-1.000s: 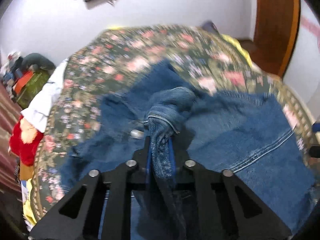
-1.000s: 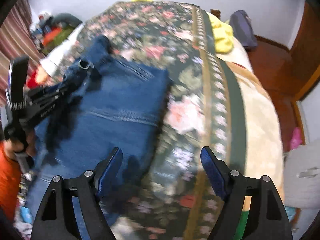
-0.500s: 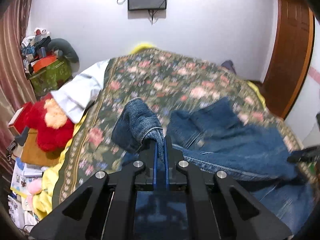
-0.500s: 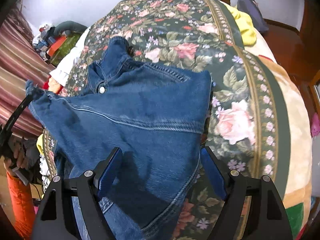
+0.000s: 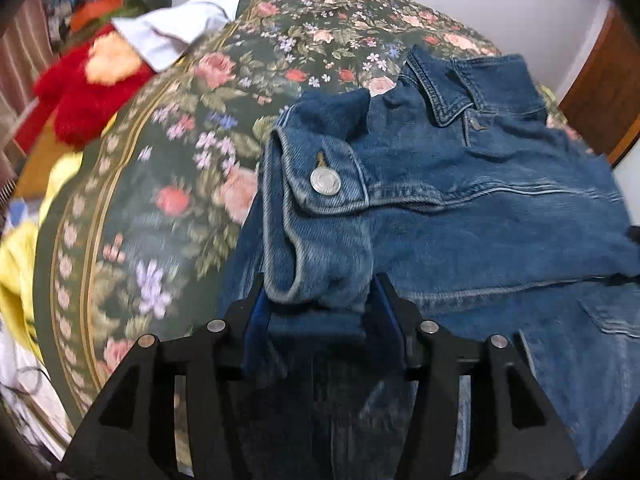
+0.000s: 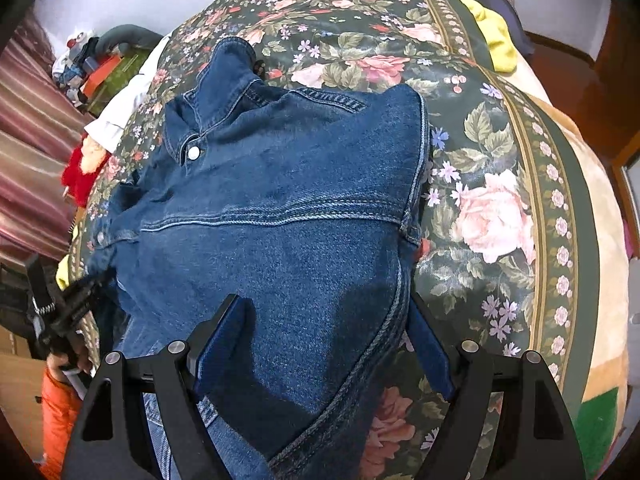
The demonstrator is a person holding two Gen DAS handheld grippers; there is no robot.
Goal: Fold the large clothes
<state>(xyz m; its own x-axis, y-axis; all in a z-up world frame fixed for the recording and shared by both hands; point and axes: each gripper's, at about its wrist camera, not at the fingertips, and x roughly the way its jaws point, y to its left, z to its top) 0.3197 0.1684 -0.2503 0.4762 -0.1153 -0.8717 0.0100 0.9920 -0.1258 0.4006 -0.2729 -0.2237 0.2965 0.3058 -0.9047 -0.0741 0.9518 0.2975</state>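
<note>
A blue denim jacket [image 6: 288, 216] lies spread on a bed with a dark floral blanket [image 6: 492, 184]; it also shows in the left wrist view [image 5: 480, 208]. My left gripper [image 5: 322, 308] has its jaws parted, and the buttoned sleeve cuff [image 5: 316, 216] lies slack between them. My right gripper [image 6: 324, 344] is open, its jaws straddling the jacket's near hem without pinching it. The left gripper also shows in the right wrist view [image 6: 76, 304], at the jacket's left edge.
A red plush toy [image 5: 84, 92] and a white cloth [image 5: 176, 32] sit at the bed's far left. Yellow cloth [image 6: 492, 36] and a dark bag [image 6: 500, 4] lie at the far right corner. A wooden door [image 5: 604, 92] stands at the right.
The left gripper carried the sleeve cuff leftwards, lowered it onto the jacket's left side and opened its jaws. The jacket settled flat on the bed. The right gripper stayed open over the hem.
</note>
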